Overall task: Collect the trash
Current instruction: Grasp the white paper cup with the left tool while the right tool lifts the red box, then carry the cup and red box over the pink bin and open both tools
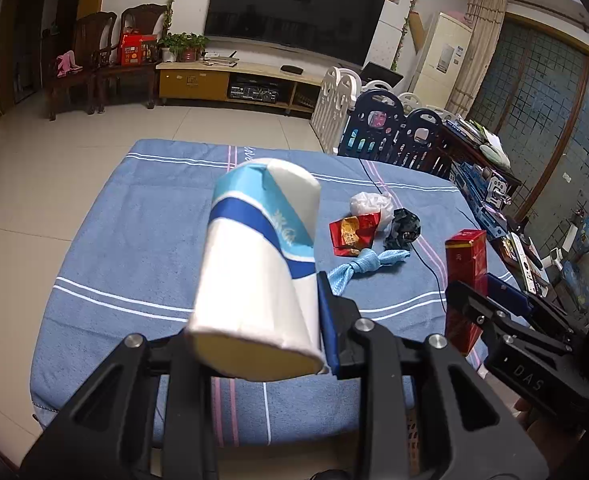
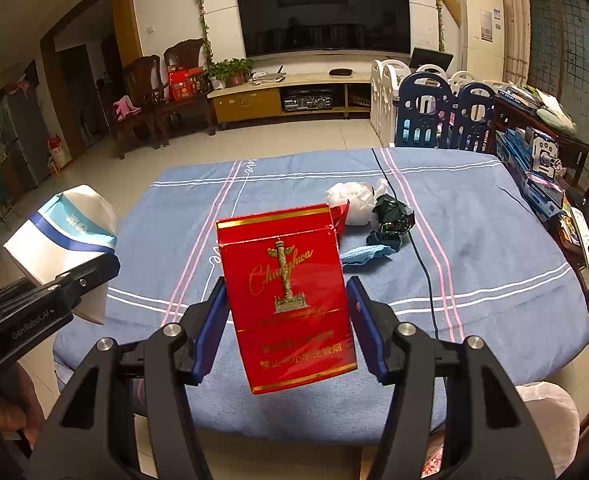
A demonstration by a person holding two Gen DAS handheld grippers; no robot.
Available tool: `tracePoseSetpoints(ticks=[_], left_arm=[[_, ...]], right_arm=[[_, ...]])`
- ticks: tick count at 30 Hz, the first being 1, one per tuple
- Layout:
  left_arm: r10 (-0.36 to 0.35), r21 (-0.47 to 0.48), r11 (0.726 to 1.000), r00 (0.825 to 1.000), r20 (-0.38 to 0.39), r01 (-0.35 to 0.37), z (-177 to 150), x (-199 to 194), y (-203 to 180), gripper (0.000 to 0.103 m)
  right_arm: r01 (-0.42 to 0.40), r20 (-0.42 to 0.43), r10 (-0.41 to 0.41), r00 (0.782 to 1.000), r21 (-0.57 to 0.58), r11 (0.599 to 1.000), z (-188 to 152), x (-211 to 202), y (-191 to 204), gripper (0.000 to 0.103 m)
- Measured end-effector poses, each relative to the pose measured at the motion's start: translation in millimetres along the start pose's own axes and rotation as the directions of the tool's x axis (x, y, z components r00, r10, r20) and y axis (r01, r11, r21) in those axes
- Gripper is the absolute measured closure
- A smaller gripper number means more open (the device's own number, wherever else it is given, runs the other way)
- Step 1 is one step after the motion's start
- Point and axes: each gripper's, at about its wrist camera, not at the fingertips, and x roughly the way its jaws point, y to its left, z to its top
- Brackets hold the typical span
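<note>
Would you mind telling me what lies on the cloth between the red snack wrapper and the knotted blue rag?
Nothing: in the left wrist view the red snack wrapper and the knotted blue rag nearly touch, with only a sliver of blue cloth between.

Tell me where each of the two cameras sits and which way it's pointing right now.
Left wrist: rides the left gripper, looking forward and down over the blue-clothed table; its fingers clamp a paper cup.
Right wrist: rides the right gripper, same heading; its fingers hold a red cigarette pack; a hand shows lower left.
Shared: cup, pack, the trash pile, the TV, and each other's gripper.
</note>
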Motion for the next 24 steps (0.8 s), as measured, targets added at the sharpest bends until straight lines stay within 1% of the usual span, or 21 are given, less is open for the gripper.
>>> tracePoseSetpoints(ticks=[2, 4, 5, 6, 7, 9, 10, 12, 13, 14, 15, 16, 17, 18, 19, 20, 21, 22, 23, 24], left_arm=[[-0.016, 0.004, 1.000, 1.000, -0.002, 0.016, -0.1, 0.4, -2.4, 0.073], [-0.058, 0.014, 0.998, 0.998, -0.007, 0.058, -1.3, 1.1, -8.9, 0.073], [-0.097, 0.027, 0.995, 0.995, -0.016, 0.097, -2.7, 2.2, -17.2, 0.073], [-0.131, 0.044, 0.990, 0.991, -0.023, 0.132, -4.5, 2.6, -25.2, 0.073], [-0.168, 0.067, 0.983, 0.985, -0.032, 0.169, -7.1, 2.9, -36.1, 0.073], [-0.263, 0.146, 0.952, 0.962, -0.071, 0.270, -16.3, 3.3, -69.2, 0.073], [-0.310, 0.182, 0.928, 0.945, -0.100, 0.324, -21.9, 3.5, -85.4, 0.073], [-0.415, 0.257, 0.857, 0.893, -0.172, 0.447, -38.9, 1.8, -127.3, 0.072], [-0.452, 0.281, 0.823, 0.868, -0.204, 0.494, -47.2, 0.7, -142.8, 0.072], [-0.508, 0.321, 0.757, 0.822, -0.257, 0.568, -60.3, -0.9, -170.3, 0.072], [-0.531, 0.341, 0.723, 0.799, -0.284, 0.601, -67.8, -2.0, -183.5, 0.072], [-0.560, 0.361, 0.670, 0.761, -0.328, 0.649, -78.7, -3.0, -202.6, 0.071], [-0.581, 0.373, 0.612, 0.717, -0.385, 0.697, -92.6, -2.3, -225.7, 0.070], [-0.583, 0.381, 0.586, 0.699, -0.415, 0.715, -101.3, -0.9, -237.2, 0.069], [-0.571, 0.399, 0.565, 0.691, -0.443, 0.722, -111.5, 1.1, -250.0, 0.062], [-0.535, 0.436, 0.554, 0.704, -0.467, 0.709, -124.3, 5.5, -262.5, 0.036], [-0.497, 0.470, 0.560, 0.731, -0.468, 0.682, -131.7, 10.1, -268.5, 0.022], [-0.461, 0.506, 0.570, 0.762, -0.455, 0.647, -138.3, 14.0, -270.9, 0.011], [-0.426, 0.536, 0.582, 0.791, -0.440, 0.612, -138.7, 20.0, -267.9, 0.011], [-0.403, 0.543, 0.597, 0.807, -0.433, 0.590, -136.3, 24.7, -262.5, 0.011]], right_arm=[[-0.001, 0.028, 0.000, 1.000, 0.025, 1.000, 1.8, -10.9, -7.1, 0.045], [-0.012, 0.067, 0.007, 0.998, 0.075, 0.997, 3.1, -28.5, -20.7, 0.045], [-0.019, 0.107, 0.006, 0.994, 0.114, 0.993, 4.0, -48.1, -34.6, 0.045], [-0.018, 0.130, 0.000, 0.992, 0.135, 0.991, 2.8, -60.4, -43.3, 0.045], [-0.014, 0.151, -0.010, 0.989, 0.158, 0.987, -0.6, -75.3, -53.9, 0.045], [0.003, 0.174, -0.038, 0.984, 0.198, 0.980, -14.7, -106.5, -79.9, 0.045], [0.022, 0.169, -0.058, 0.984, 0.207, 0.978, -26.1, -122.8, -94.5, 0.045], [0.062, 0.147, -0.093, 0.985, 0.205, 0.977, -43.7, -144.4, -113.3, 0.045], [0.098, 0.135, -0.127, 0.983, 0.205, 0.974, -56.6, -160.6, -125.8, 0.045], [0.119, 0.128, -0.148, 0.981, 0.207, 0.971, -65.2, -170.4, -133.9, 0.044], [0.149, 0.116, -0.176, 0.978, 0.214, 0.965, -76.0, -183.6, -144.7, 0.044], [0.175, 0.098, -0.201, 0.975, 0.226, 0.958, -85.6, -194.4, -155.0, 0.044], [0.191, 0.081, -0.215, 0.973, 0.240, 0.952, -95.0, -199.8, -163.0, 0.044], [0.203, 0.064, -0.226, 0.972, 0.255, 0.945, -101.7, -204.8, -170.0, 0.043], [0.211, 0.037, -0.229, 0.973, 0.269, 0.940, -109.0, -208.1, -178.3, 0.042], [0.227, 0.006, -0.237, 0.971, 0.270, 0.936, -113.9, -207.4, -183.2, 0.035], [0.245, -0.012, -0.251, 0.968, 0.269, 0.931, -116.2, -206.2, -185.1, 0.030], [0.271, -0.023, -0.275, 0.961, 0.270, 0.924, -118.9, -206.2, -186.8, 0.028], [0.277, -0.021, -0.283, 0.959, 0.276, 0.920, -119.1, -206.6, -187.2, 0.021], [0.274, -0.012, -0.283, 0.959, 0.285, 0.918, -119.1, -206.7, -187.2, 0.015]])
